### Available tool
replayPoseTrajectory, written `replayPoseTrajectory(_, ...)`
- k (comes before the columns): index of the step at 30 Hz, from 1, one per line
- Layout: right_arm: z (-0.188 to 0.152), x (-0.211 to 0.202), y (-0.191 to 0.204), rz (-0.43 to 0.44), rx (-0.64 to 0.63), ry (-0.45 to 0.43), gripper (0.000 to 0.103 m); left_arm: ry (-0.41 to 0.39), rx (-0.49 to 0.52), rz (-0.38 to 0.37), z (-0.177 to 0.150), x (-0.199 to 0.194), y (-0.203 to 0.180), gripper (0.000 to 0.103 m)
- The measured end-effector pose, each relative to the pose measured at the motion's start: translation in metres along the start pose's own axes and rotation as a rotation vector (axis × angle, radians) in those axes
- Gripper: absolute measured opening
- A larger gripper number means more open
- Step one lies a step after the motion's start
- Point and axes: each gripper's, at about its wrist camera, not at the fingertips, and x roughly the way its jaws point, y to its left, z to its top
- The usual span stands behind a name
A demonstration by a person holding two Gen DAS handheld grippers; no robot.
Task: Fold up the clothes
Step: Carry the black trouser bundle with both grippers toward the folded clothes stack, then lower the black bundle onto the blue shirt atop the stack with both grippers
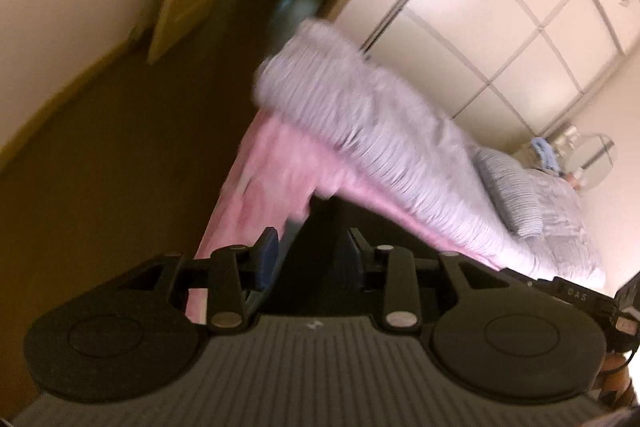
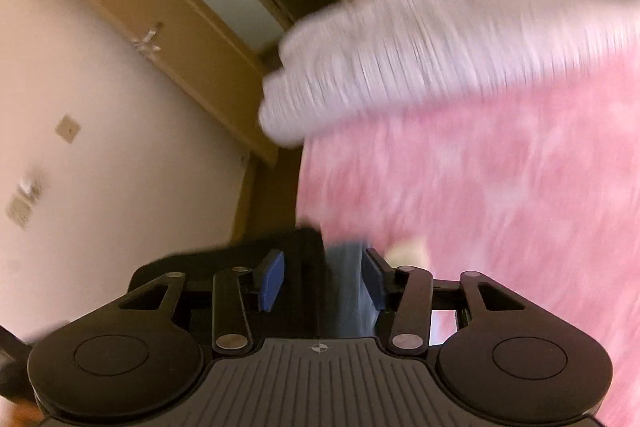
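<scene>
Both hand-held grippers, left [image 1: 308, 255] and right [image 2: 324, 277], gape beside bed [image 1: 400, 139]; dark garment [image 2: 348, 291] unclamped, fold progress unclear.

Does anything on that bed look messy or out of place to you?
Mostly tidy. The grey ribbed blanket lies bunched at the bed's corner, leaving the pink sheet bare below it. A grey pillow sits further along. Dark cloth lies between the right gripper fingers, too blurred to judge.
</scene>
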Motion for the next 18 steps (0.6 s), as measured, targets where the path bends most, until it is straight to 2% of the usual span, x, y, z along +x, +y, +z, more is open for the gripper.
replayPoseTrajectory(3,0.000,-0.002,0.033,0.017,-0.214,-0.043,0.046,-0.007,0.110,-0.028,0.007,0.010,-0.018,0.022)
replayPoseTrajectory(6,-0.015,0.018,0.063,0.009,-0.420,-0.037,0.046,0.023,0.203,-0.046,0.008,0.035,-0.029,0.019)
replayPoseTrajectory(8,-0.029,0.040,0.071,-0.022,-0.500,-0.017,0.046,0.052,0.221,-0.029,0.003,0.059,-0.028,0.019)
replayPoseTrajectory(10,-0.047,0.058,0.069,-0.089,-0.550,0.018,0.046,0.080,0.257,-0.001,-0.003,0.078,-0.032,0.017)
replayPoseTrajectory(12,-0.057,0.071,0.061,-0.124,-0.544,0.038,0.046,0.092,0.282,0.004,-0.008,0.092,-0.033,0.018)
replayPoseTrajectory(14,-0.058,0.078,0.048,-0.139,-0.469,0.071,0.045,0.098,0.276,-0.004,-0.012,0.102,-0.032,0.019)
replayPoseTrajectory(16,-0.058,0.084,0.033,-0.155,-0.388,0.104,0.044,0.091,0.316,0.009,-0.019,0.112,-0.034,0.020)
replayPoseTrajectory(18,-0.054,0.087,0.024,-0.163,-0.373,0.114,0.044,0.086,0.345,0.029,-0.025,0.120,-0.035,0.020)
